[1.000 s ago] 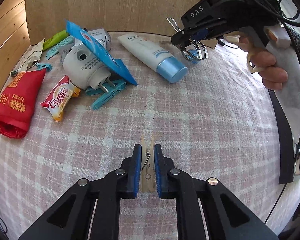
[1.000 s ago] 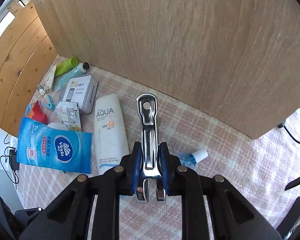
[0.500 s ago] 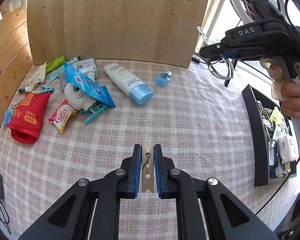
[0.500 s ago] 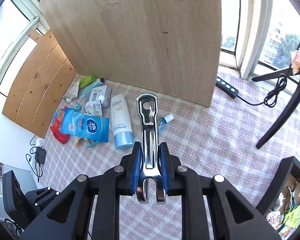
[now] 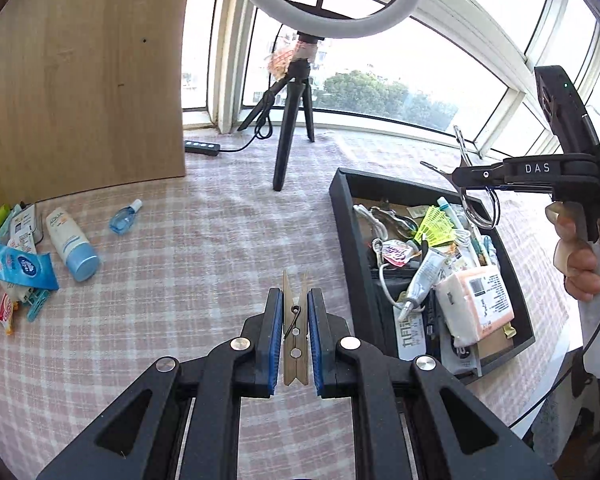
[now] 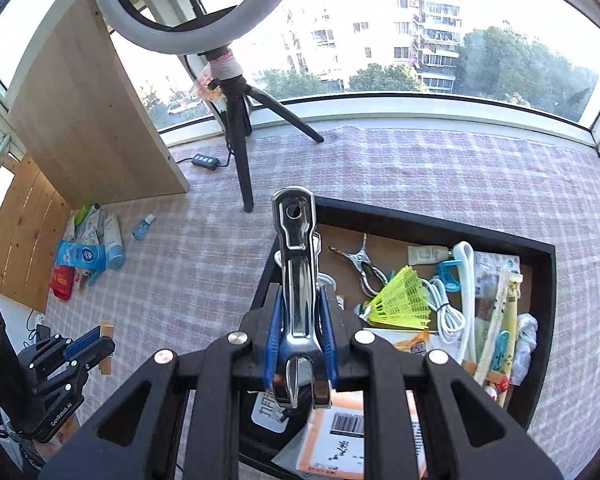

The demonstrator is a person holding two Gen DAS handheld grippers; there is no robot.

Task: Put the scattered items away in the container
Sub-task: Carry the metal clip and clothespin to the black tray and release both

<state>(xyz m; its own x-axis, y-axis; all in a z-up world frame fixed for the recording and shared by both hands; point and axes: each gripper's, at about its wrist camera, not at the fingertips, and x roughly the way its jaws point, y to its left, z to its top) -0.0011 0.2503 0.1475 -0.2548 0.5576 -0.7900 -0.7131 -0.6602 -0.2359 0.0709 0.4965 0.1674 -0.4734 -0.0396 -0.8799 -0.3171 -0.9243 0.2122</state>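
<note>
My left gripper (image 5: 295,300) is shut on a wooden clothespin (image 5: 295,322), held above the checked cloth just left of the black tray (image 5: 342,216). My right gripper (image 6: 299,304) is shut on a shiny metal clip (image 6: 298,248) and hangs over the tray's (image 6: 420,224) near left part. In the left wrist view the right gripper (image 5: 470,174) with its clip (image 5: 463,145) hovers above the tray's far side. Scattered items lie far left: a sunscreen tube (image 5: 70,240), a small blue bottle (image 5: 125,218), a blue tissue pack (image 5: 18,268).
The tray holds several things, among them a yellow shuttlecock (image 6: 400,300), white cable (image 6: 446,312) and a tube (image 5: 424,280). A ring light on a tripod (image 5: 288,128) stands behind the tray's left corner. A wooden board (image 5: 80,92) rises at the back left, with a power strip (image 5: 202,147) beside it.
Both grippers have swung right and upward, away from the pile of items, each keeping its clip. The black tray has come into view and the right gripper is now over it.
</note>
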